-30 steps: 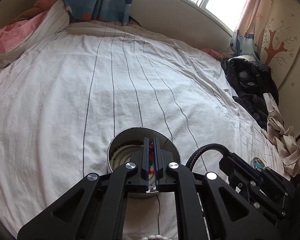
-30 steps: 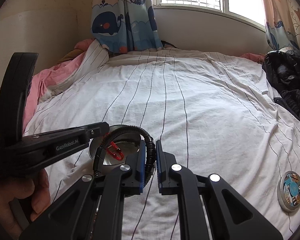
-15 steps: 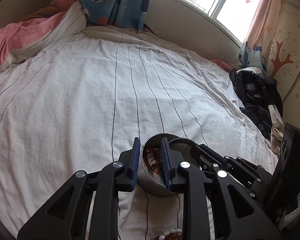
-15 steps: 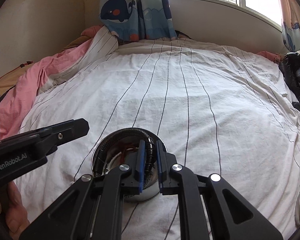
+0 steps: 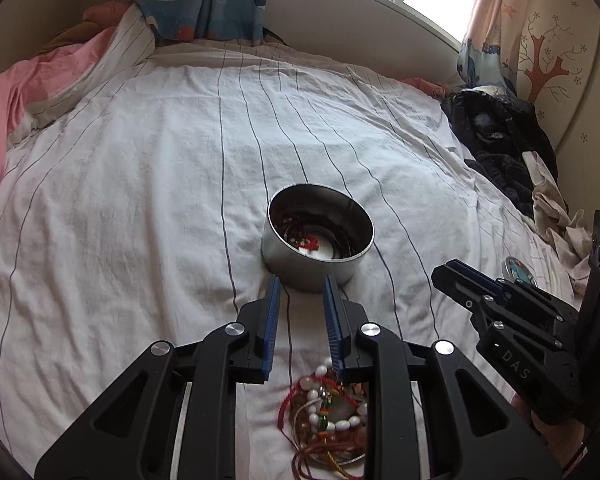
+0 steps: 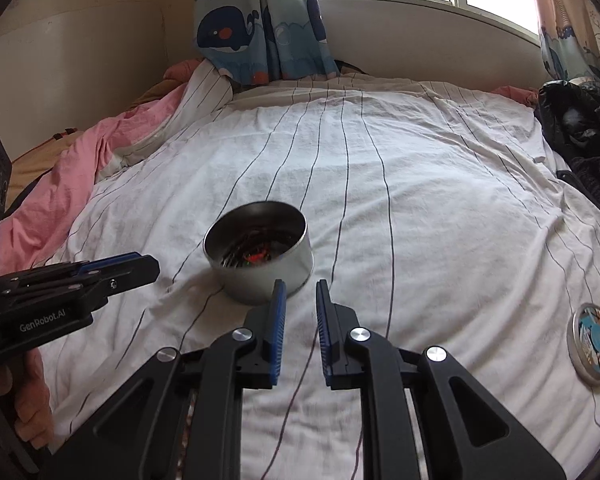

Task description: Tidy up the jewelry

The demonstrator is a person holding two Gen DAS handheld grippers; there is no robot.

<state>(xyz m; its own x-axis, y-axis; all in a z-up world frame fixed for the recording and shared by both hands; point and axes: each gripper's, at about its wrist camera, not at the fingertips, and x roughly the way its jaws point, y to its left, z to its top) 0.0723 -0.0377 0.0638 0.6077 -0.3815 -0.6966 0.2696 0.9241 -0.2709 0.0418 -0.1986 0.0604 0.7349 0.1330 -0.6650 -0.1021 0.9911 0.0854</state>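
Where both grippers reached into the tin [image 5: 318,248] a second ago, left gripper [image 5: 300,292] and right gripper [image 6: 300,298] now sit back, fingers narrowly parted and empty, bracelets [image 5: 324,412] on the bed [image 5: 140,200]

A bed [image 5: 148,184] under a white sheet with thin dark stripes carries everything. Near its middle stands 1 round metal tin [image 5: 318,240], open-topped, with jewelry in it. At the near edge lies a tangle of beaded bracelets and red cords [image 5: 328,412]. On the right lies 1 round lid [image 6: 594,342] with a coloured picture. A pink quilt [image 6: 60,196] is bunched along the left side, and dark clothes [image 5: 504,140] are heaped at the far right.
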